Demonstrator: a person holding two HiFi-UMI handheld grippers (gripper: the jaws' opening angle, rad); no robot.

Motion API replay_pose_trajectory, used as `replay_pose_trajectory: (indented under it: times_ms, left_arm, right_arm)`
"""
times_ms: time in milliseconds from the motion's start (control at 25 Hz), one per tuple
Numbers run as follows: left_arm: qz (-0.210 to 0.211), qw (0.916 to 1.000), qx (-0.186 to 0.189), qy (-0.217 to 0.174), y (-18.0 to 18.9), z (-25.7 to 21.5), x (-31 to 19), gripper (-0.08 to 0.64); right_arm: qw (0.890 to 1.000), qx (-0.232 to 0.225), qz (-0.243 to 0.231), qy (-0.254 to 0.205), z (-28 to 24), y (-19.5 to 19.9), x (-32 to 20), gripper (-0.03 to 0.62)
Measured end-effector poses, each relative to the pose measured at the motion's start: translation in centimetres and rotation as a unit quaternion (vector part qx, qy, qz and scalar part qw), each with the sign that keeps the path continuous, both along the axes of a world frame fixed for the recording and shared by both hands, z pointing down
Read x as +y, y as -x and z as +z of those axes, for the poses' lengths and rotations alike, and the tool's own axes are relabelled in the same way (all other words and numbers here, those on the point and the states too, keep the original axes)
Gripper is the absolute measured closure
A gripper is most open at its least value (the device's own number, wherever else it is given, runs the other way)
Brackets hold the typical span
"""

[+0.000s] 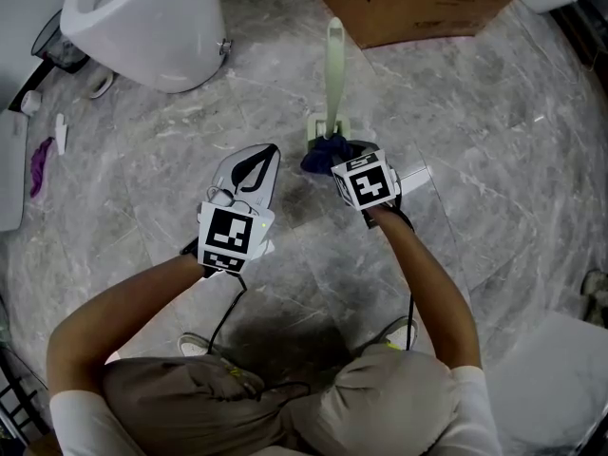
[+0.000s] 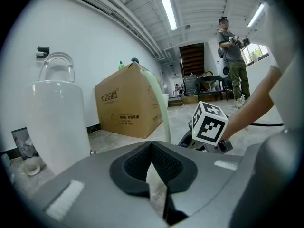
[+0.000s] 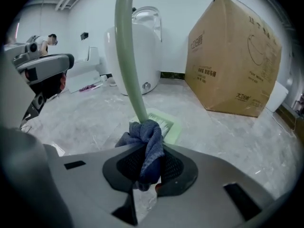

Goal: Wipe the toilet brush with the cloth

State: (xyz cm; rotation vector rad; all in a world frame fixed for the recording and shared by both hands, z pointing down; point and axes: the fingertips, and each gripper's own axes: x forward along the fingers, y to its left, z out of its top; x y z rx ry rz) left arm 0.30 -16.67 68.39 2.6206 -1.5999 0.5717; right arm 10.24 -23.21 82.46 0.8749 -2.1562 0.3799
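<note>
Right gripper (image 3: 151, 172) jaws clamped on blue cloth (image 3: 148, 141); cloth pressed against lower handle of toilet brush (image 3: 127, 56); brush standing on floor (image 3: 228, 132), 12 o'clock of right gripper; left gripper (image 2: 152, 160) jaws closed together, empty, 8 o'clock of brush.

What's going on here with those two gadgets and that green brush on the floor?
A person holds a handheld tool in each hand. The right tool is shut on a dark blue cloth and presses it against the lower part of the handle of the pale green toilet brush, which stands upright. The left tool is shut, holds nothing and sits off to the side of the brush.
</note>
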Motion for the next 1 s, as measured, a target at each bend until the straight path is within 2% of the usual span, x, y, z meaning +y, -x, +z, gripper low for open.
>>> replay_pose_trajectory:
  times_ms: [400, 760, 1000]
  left_arm:
    - [0.002, 1.0, -0.001, -0.003, 0.0, -0.2, 0.1, 0.558]
    - [0.005, 1.0, -0.005, -0.007, -0.2, -0.5, 0.2, 0.558]
    - [0.005, 0.9999, -0.007, -0.011, -0.2, -1.0, 0.3, 0.558]
  right_arm:
    - [0.998, -0.017, 0.023, 0.059, 0.8, -0.3, 0.1, 0.531]
    - [0.99, -0.047, 0.04, 0.123, 1.6, -0.5, 0.4, 0.532]
    - [0.983, -0.091, 0.038, 0.154, 0.4, -0.6, 2.4, 0.531]
